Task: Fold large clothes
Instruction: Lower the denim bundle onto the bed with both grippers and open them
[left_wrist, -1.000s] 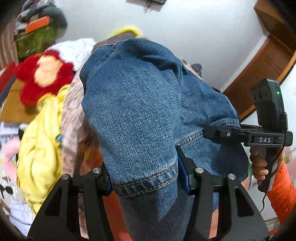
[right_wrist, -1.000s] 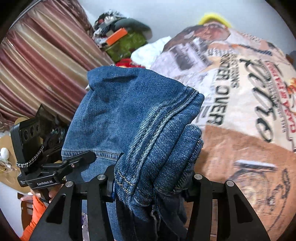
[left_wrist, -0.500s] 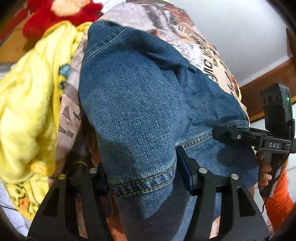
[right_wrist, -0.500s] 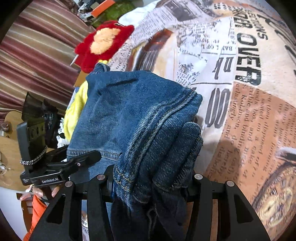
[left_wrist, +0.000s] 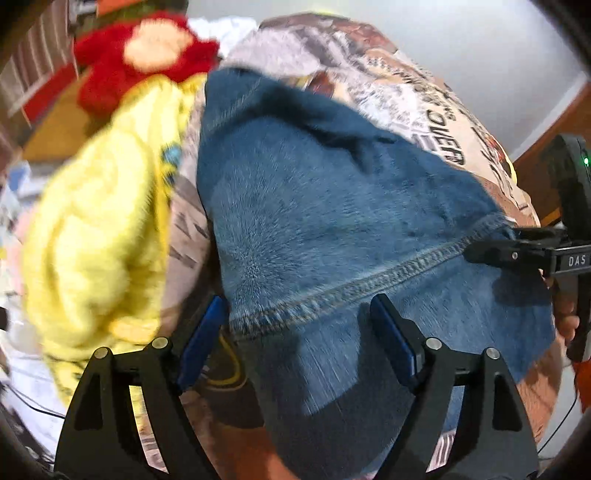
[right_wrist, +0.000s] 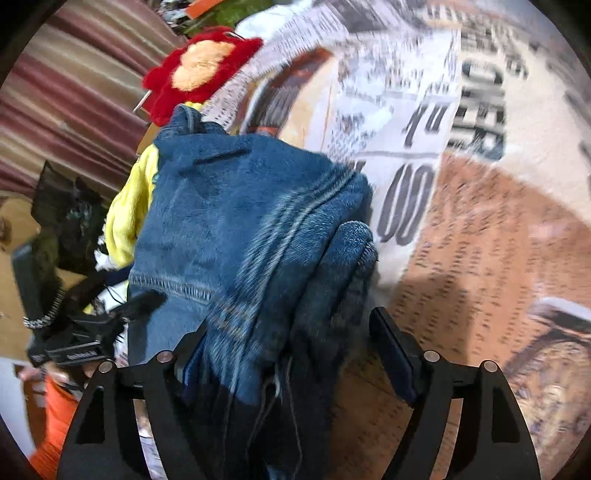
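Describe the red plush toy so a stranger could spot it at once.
Start from the big newspaper-print bedspread that fills the scene. Follow its far left edge, past the blue jeans and the yellow fleece garment. There lies the red plush toy: the only bright red, shaggy thing, with a pale orange patch at its middle.

"DAS" on right tongs (left_wrist: 509, 254), "OVER" on newsprint-patterned blanket (left_wrist: 439, 122)

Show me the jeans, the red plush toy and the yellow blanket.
jeans (left_wrist: 332, 221), left wrist view, middle of the denim.
red plush toy (right_wrist: 199, 70), right wrist view, its orange face.
yellow blanket (left_wrist: 96, 229), left wrist view, middle of the heap.
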